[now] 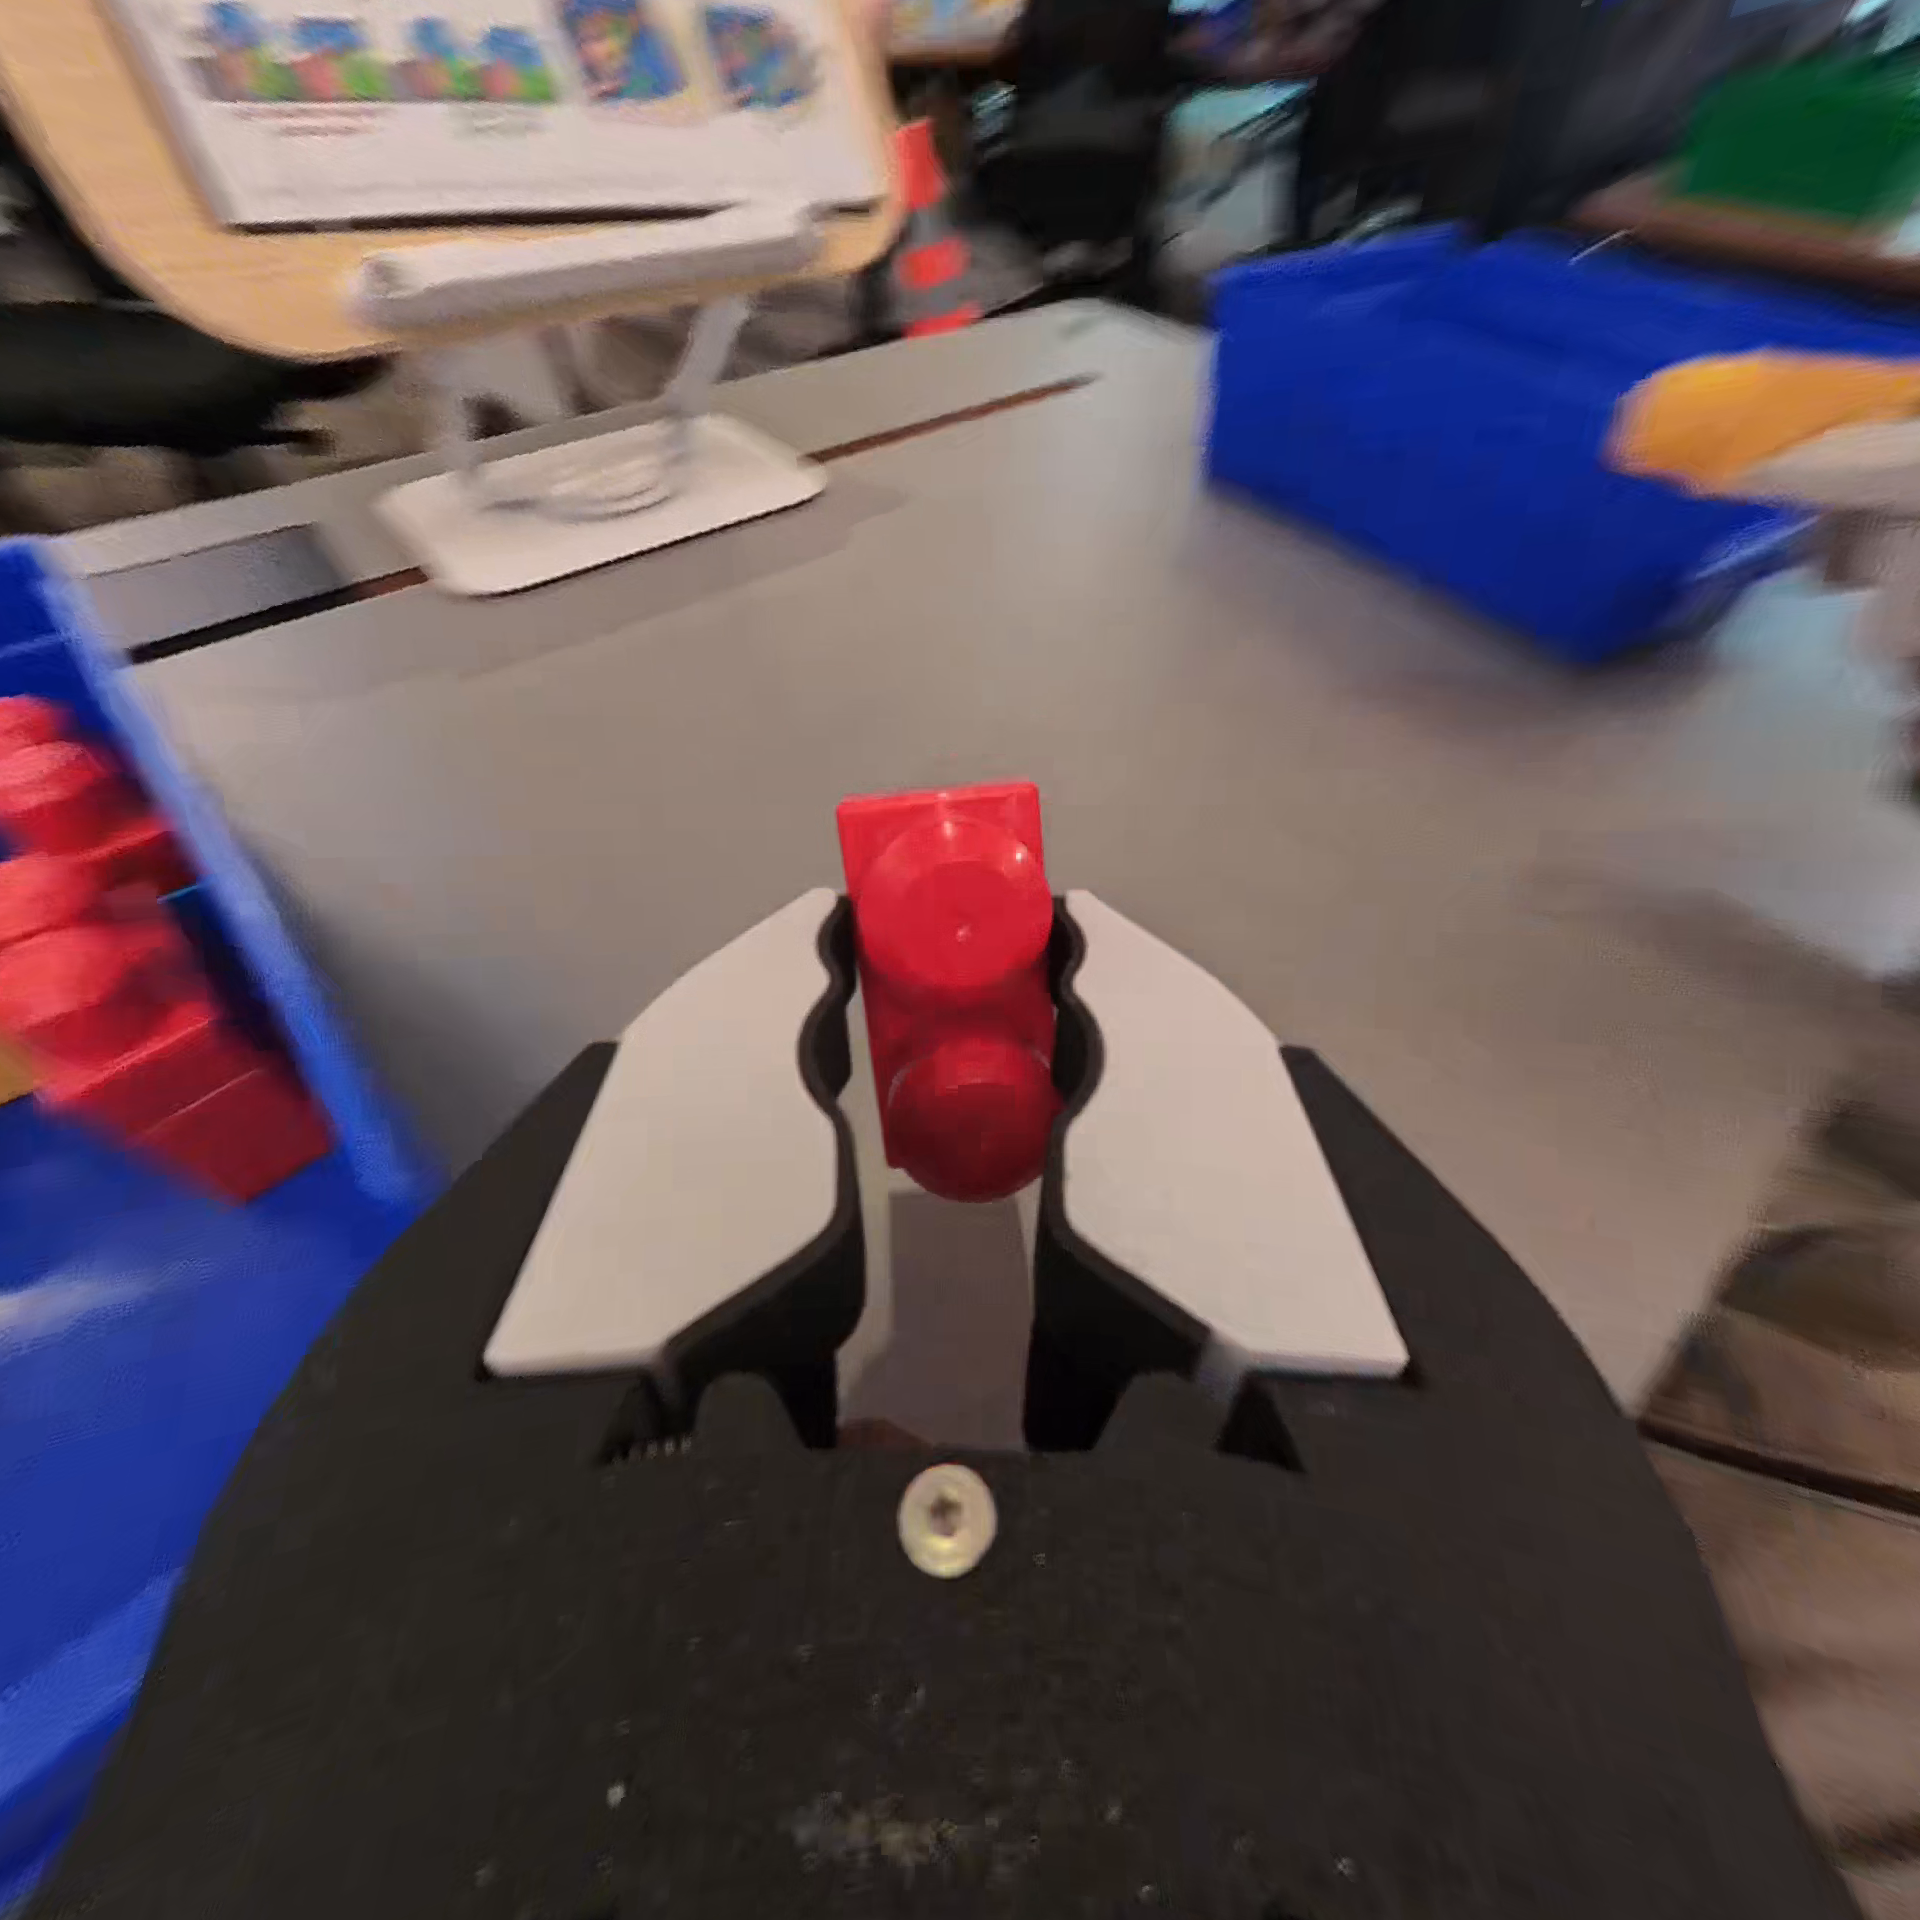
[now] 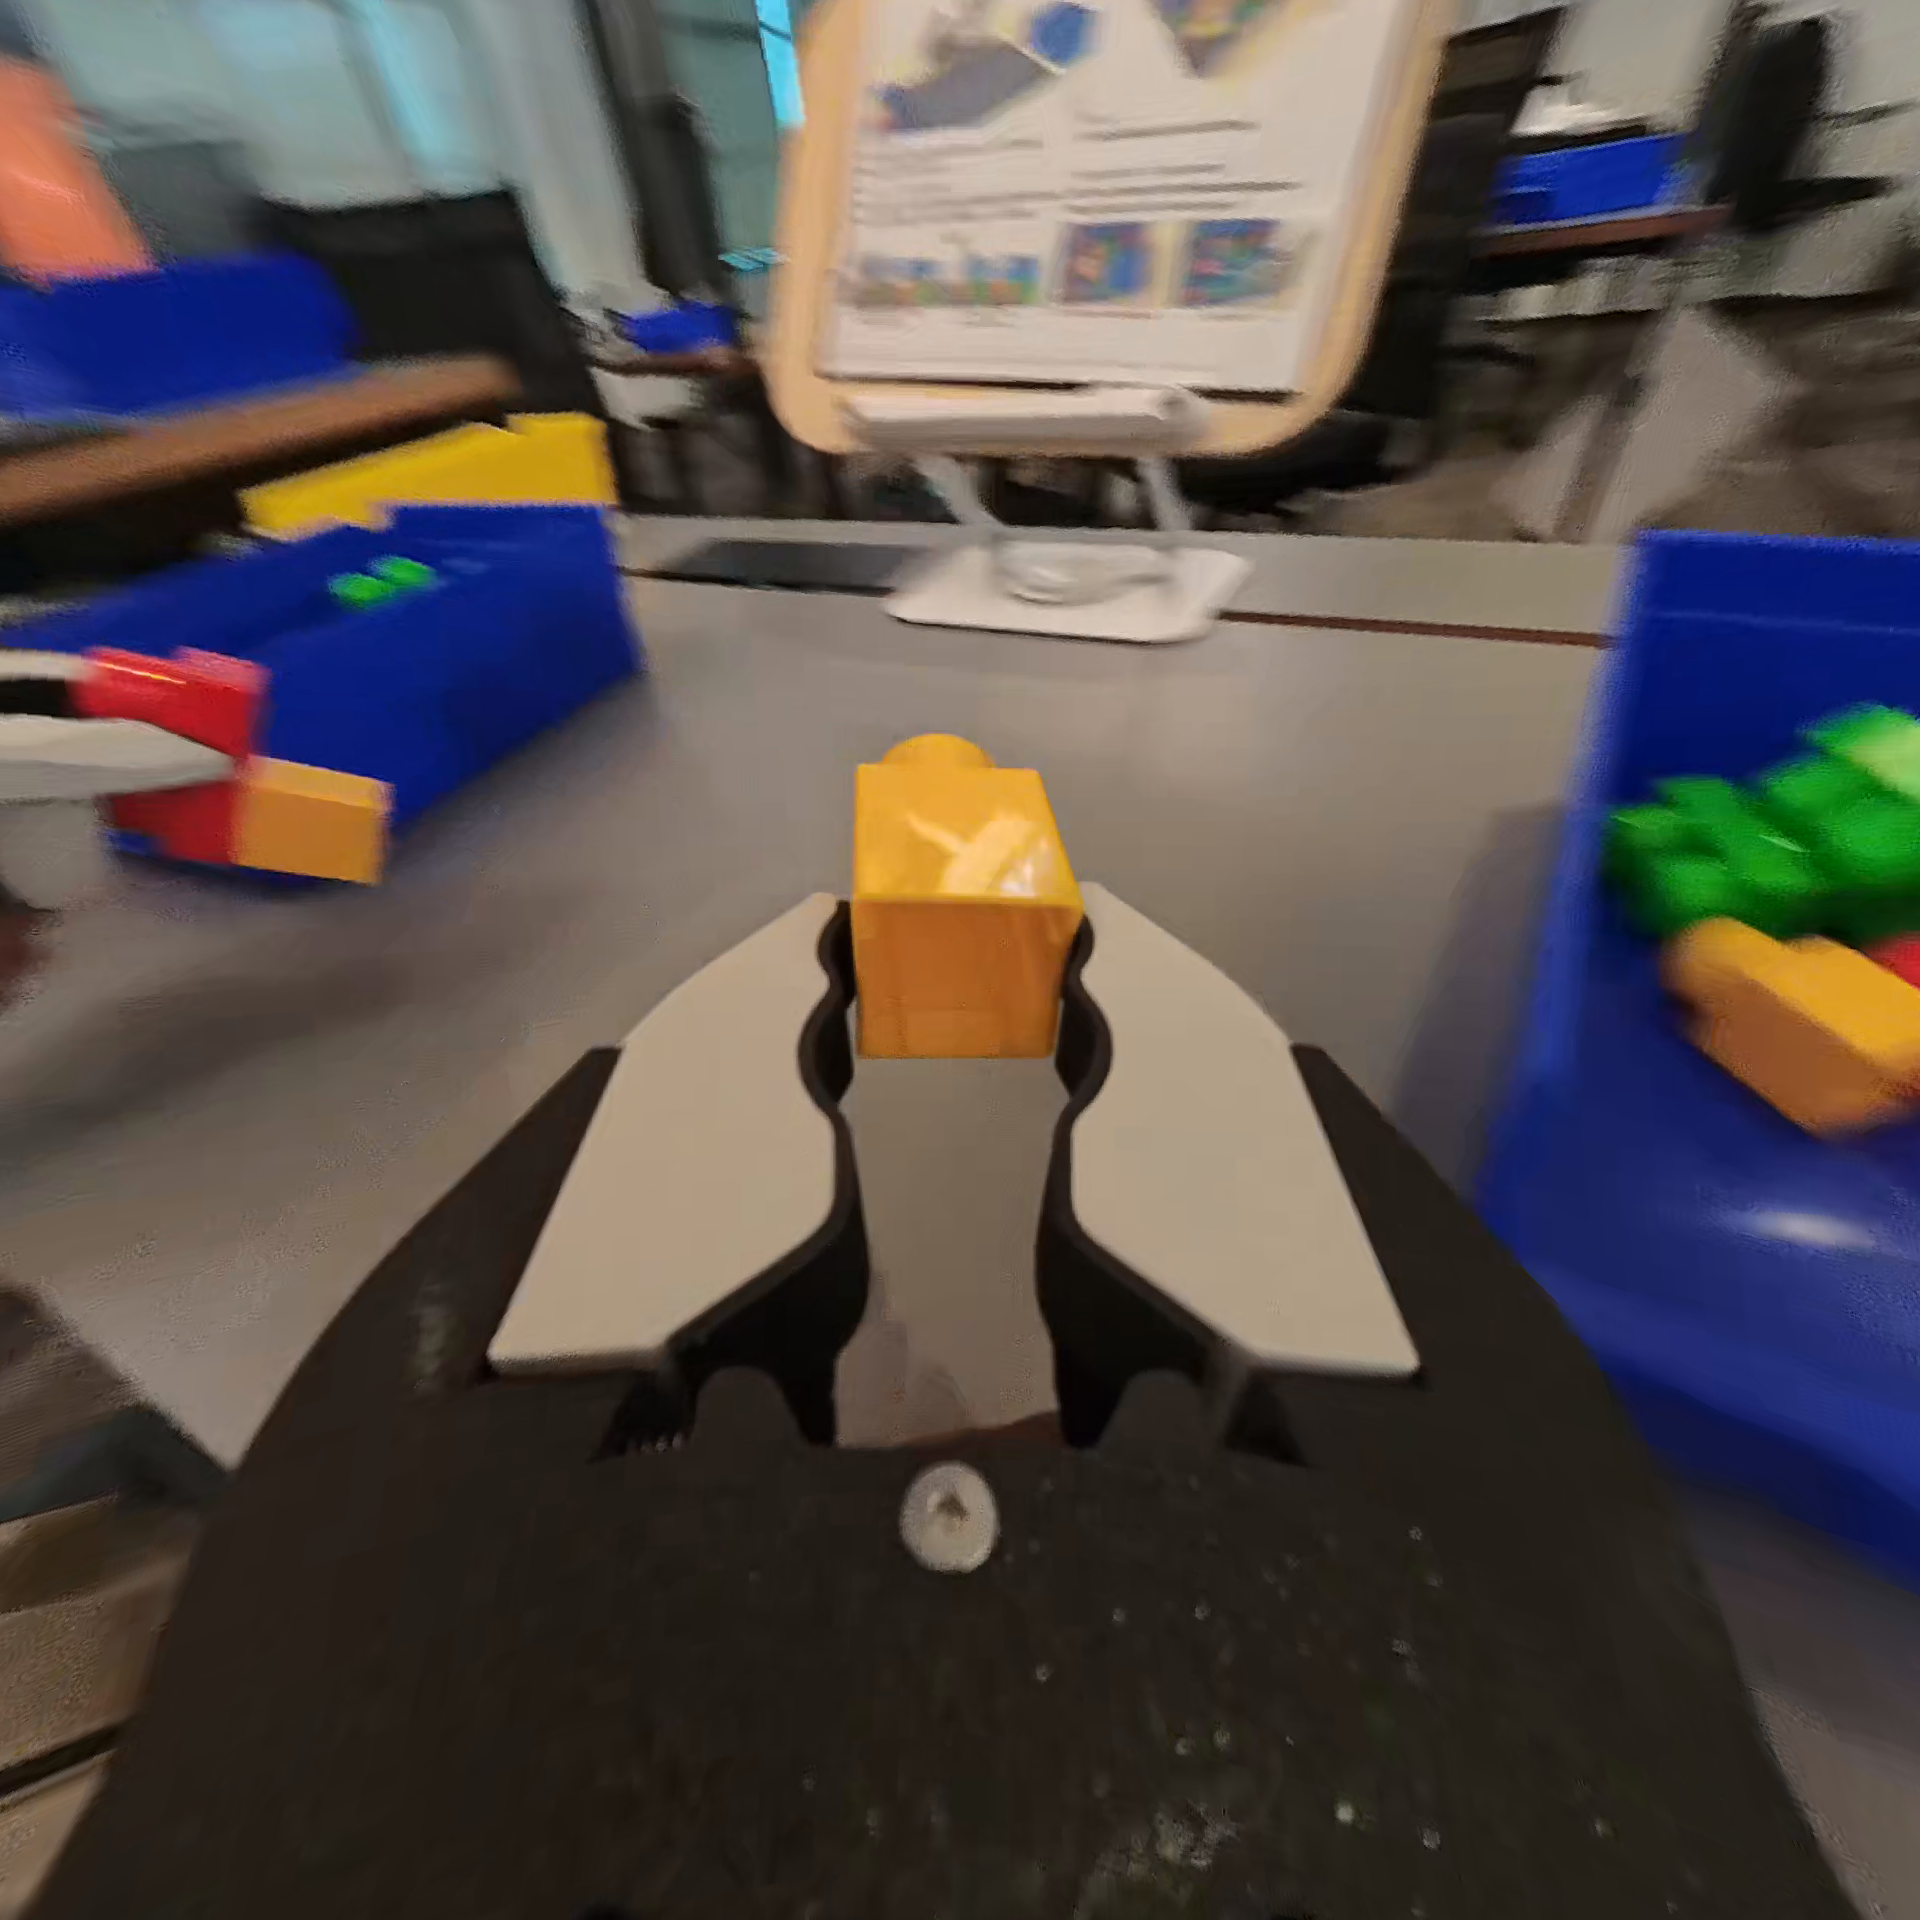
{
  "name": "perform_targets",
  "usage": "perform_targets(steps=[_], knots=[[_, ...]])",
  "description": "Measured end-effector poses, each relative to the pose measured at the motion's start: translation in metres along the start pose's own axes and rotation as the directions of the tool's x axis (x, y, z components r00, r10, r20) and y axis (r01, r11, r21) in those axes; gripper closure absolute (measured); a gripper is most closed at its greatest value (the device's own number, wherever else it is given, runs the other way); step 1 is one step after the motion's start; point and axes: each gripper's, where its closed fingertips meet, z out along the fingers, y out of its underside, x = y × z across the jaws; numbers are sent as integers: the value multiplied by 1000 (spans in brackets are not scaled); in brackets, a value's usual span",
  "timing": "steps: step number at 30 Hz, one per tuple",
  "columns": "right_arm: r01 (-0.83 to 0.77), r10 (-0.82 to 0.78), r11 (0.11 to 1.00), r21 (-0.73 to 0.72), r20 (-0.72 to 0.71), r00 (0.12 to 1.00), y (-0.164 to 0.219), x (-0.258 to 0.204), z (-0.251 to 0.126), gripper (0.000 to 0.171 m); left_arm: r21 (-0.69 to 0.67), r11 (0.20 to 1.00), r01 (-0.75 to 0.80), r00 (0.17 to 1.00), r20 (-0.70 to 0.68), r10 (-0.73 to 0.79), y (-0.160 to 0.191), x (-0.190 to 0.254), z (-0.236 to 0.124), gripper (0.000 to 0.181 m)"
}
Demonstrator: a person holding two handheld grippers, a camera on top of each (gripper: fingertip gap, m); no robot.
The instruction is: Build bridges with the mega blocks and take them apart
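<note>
Red block: two studs facing my left camera, clamped between the fingers of my left gripper, held above the grey table.

Orange block: one stud on top, pinched between the fingers of my right gripper, also off the table.

Second orange block: seen from the right camera, at the tip of the left gripper against the red block; whether the two are joined I cannot tell through the blur.

Blue bin, left side: red blocks inside.

Blue bin, right side: green blocks and one orange block heaped together.

Board on a white stand: upright at the far edge of the table, between the bins, a printed sheet on it.

Background: blurred, more blue bins on other tables.
</note>
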Motion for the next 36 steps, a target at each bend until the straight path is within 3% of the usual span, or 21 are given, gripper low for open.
perform_targets(steps=[2, 6, 9, 12, 15, 17, 19, 21, 25, 31, 32, 36], knots=[[29, -34, 999, -38, -120, 992, 16, 8, -13, 134, -27, 999, -20, 994, 107, 23, 8, -4, -3, 146], [19, -31, 998, -68, -189, 981, 31, 7, -24, 134, -51, 998, -24, 996, 89, 28, 17, 13, 3, 146], [44, -56, 997, -58, -231, 971, 17, 19, -31, 134, -48, 998, -50, 997, 58, 53, 19, 24, 7, 146], [107, -139, 988, -108, -353, 925, -13, 72, -47, 134, -37, 999, -31, 999, 29, 32, 18, 31, 8, 146], [20, -120, 968, -250, -394, 911, -13, 146, -41, 134, -38, 999, -8, 1000, -14, 8, 19, 38, 8, 146], [-47, -127, 893, -447, -349, 928, 16, 181, -24, 134, -43, 999, 2, 999, -38, -4, 20, 43, 10, 146], [-64, -134, 831, -552, -310, 941, 33, 198, -7, 134, -42, 999, 9, 999, -53, -11, 19, 47, 11, 146], [-58, -148, 698, -714, -223, 964, 58, 198, 3, 134, -49, 999, 3, 997, -70, -6, 20, 52, 11, 146], [-11, -167, 600, -800, -138, 976, 75, 196, 29, 133, -54, 998, -13, 996, -83, 9, 21, 56, 11, 146], [-51, -161, 561, -826, -170, 972, 77, 200, 36, 131, -47, 999, -26, 996, -90, 22, 18, 60, 9, 146], [-46, -169, 563, -825, -170, 971, 77, 200, 35, 117, -47, 999, -26, 995, -94, 22, 17, 60, 9, 146], [-13, -225, 662, -750, -215, 950, 43, 194, 12, 105, -38, 999, -16, 997, -82, 13, 14, 54, 6, 146]])
